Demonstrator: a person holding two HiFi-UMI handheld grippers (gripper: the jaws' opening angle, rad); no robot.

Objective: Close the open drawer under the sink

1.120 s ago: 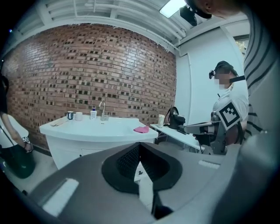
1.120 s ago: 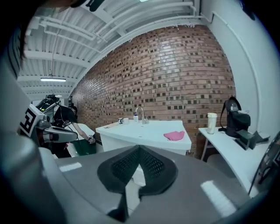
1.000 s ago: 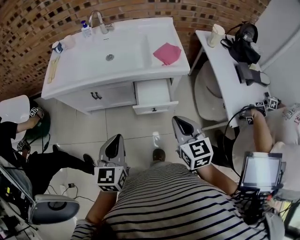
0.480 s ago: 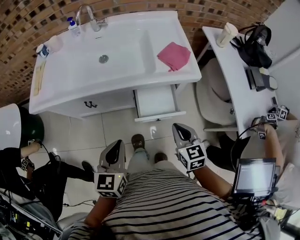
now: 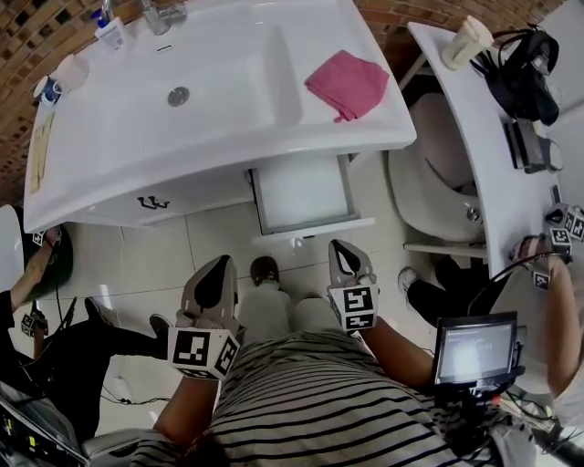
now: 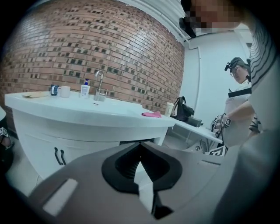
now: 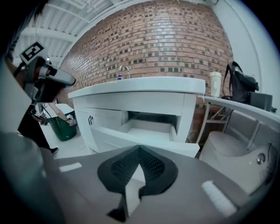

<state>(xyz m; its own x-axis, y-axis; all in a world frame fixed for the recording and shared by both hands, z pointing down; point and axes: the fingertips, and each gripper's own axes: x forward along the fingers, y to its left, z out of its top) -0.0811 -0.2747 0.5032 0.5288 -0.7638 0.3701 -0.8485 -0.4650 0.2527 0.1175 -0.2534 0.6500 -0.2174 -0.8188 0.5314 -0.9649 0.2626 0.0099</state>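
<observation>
- The right gripper is held low in front of the person's striped shirt. Its jaws meet at the tips and nothing is between them.
- The left gripper hangs beside it, on its left. Its jaws are likewise together and empty.
- Straight ahead of the right claw, near but not touching, is the drawer. It is pulled well out of the cabinet, with its white front panel facing the claw and a bare white inside behind it.
- Ahead of the left claw, to the left of the drawer, are the cabinet doors, shut, with two dark handles.
- Above and beyond both claws lies the sink. A pink cloth rests on its top directly over the drawer, and the tap stands at the far edge against the brick wall.
- Further off to the right of the right claw stands a white side table with a cup and a black bag on it.
- Step in hand, as I judge it: the approach. No claw has contact with the drawer yet.
- Next move: the right claw is the better placed. It should set its closed tips against the middle of the front panel and push straight in along the runners until the panel sits flush. A push off-centre could skew the drawer and jam it.
</observation>
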